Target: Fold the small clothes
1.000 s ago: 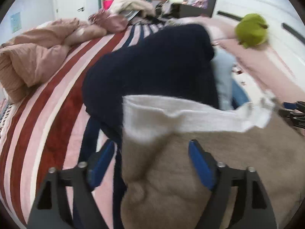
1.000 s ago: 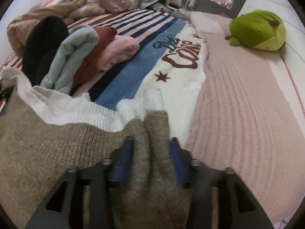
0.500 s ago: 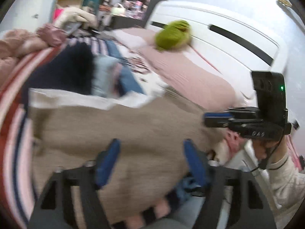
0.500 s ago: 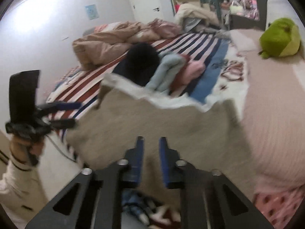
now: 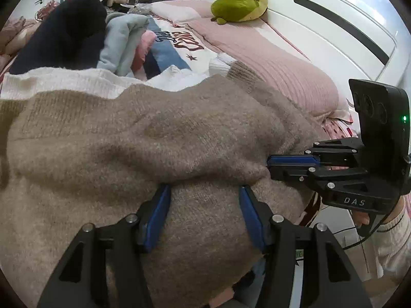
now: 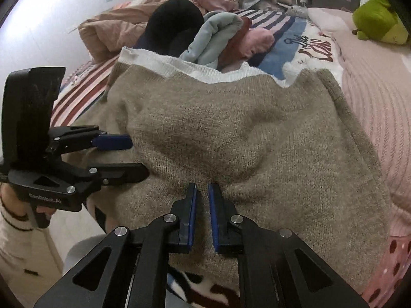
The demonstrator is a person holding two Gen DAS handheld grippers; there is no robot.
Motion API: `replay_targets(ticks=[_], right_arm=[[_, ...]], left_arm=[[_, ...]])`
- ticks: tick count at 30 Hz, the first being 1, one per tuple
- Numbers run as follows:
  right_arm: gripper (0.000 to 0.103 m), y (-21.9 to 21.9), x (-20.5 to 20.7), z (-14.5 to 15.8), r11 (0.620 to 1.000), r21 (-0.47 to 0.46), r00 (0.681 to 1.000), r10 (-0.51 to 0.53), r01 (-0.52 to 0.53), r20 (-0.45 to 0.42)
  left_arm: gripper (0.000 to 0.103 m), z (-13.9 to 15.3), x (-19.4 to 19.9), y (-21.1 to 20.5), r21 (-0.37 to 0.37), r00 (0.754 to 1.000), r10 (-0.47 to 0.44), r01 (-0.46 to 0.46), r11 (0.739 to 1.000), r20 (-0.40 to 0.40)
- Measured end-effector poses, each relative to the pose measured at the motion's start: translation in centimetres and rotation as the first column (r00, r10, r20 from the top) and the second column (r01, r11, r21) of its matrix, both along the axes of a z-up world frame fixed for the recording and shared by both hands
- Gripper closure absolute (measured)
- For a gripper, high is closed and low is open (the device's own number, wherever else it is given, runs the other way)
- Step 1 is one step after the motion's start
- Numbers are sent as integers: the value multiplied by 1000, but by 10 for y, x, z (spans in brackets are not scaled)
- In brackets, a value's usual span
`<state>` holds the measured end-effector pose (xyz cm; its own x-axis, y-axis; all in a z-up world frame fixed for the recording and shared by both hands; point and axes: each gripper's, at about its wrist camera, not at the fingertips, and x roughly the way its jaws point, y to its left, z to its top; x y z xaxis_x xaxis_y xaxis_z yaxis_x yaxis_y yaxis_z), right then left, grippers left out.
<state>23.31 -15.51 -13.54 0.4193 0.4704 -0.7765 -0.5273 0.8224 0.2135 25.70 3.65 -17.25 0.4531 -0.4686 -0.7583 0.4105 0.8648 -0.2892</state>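
I hold a taupe knitted sweater with a white ribbed hem (image 5: 143,138) (image 6: 231,128) spread over the near edge of the bed (image 6: 372,89). My left gripper (image 5: 204,205) (image 6: 128,154) has its jaws apart with a fold of knit between them; my right gripper (image 6: 202,205) (image 5: 268,165) has its jaws nearly together, pinching the sweater's near edge. Beyond the hem lies a row of folded clothes, black, pale blue, maroon and pink (image 6: 205,33), on a striped blanket with lettering (image 6: 290,38). A ribbed pink cover (image 5: 269,61) runs along the white headboard (image 5: 321,12), where a green plush toy (image 5: 239,1) sits. A rumpled brown duvet (image 6: 110,33) lies by the far wall, cluttered shelves behind
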Motion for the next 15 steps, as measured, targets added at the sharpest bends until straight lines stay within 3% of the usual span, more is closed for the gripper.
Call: replay_targets(ticks=[1, 3, 5, 6, 10, 12, 15], right_arm=[[98, -3, -1, 3, 1000, 21, 1000, 0, 0, -5], [95, -13, -8, 13, 998, 66, 1000, -4, 4, -5], [77, -30, -16, 25, 995, 90, 999, -37, 35, 18], [74, -39, -21, 31, 994, 96, 998, -52, 48, 34], [69, -68, -40, 40, 991, 57, 988, -127, 122, 89], [69, -80, -53, 37, 990, 39, 984, -140, 136, 112], [77, -78, -66, 37, 993, 45, 983, -117, 112, 140]], left_arm=[[44, 2, -3, 0, 6, 1000, 7, -7, 1000, 5], [22, 12, -15, 6, 27, 999, 31, -31, 999, 32], [19, 25, -33, 21, 23, 995, 59, -61, 998, 86], [18, 29, -42, 33, 18, 992, 86, -88, 996, 97], [13, 30, -74, 87, -2, 967, 235, -236, 972, 97], [9, 24, -97, 116, 15, 939, 330, -333, 943, 98], [4, 7, -132, 152, -65, 899, 436, -433, 899, 47]])
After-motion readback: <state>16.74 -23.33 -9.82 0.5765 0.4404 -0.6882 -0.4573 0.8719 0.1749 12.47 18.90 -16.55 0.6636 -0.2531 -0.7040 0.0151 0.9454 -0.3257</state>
